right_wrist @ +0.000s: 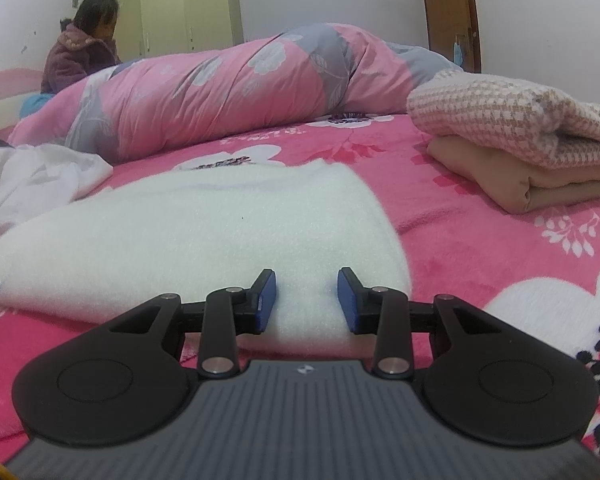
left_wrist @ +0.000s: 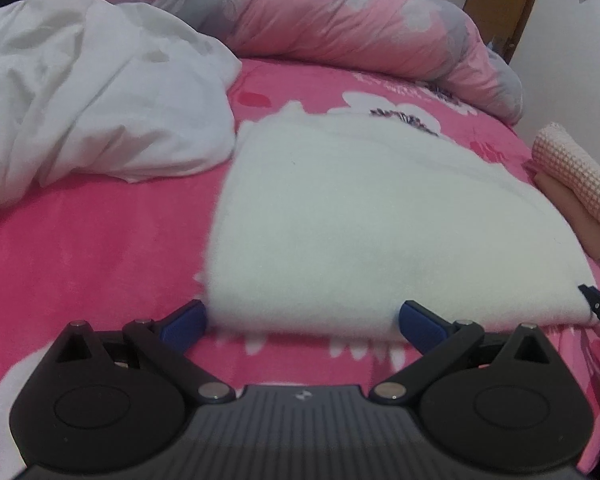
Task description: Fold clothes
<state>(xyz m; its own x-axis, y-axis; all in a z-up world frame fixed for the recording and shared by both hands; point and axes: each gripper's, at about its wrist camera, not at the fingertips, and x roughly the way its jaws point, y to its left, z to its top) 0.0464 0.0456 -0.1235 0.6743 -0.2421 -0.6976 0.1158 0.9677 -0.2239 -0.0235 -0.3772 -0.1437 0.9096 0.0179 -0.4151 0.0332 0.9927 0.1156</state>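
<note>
A folded white fleece garment (left_wrist: 372, 216) lies flat on the pink flowered bed; it also shows in the right wrist view (right_wrist: 204, 232). My left gripper (left_wrist: 302, 320) is wide open at the garment's near edge, its blue pads on either side of the near left part of that edge. My right gripper (right_wrist: 307, 300) is open, with the garment's near right corner between its blue pads, which stand apart from the cloth. A crumpled white garment (left_wrist: 92, 92) lies to the left, also visible in the right wrist view (right_wrist: 32, 176).
A rolled pink and grey quilt (right_wrist: 228, 84) lies across the back of the bed. A folded stack, checked knit on a tan cloth (right_wrist: 528, 140), sits at the right. A person (right_wrist: 80, 56) sits at the far left by a cupboard.
</note>
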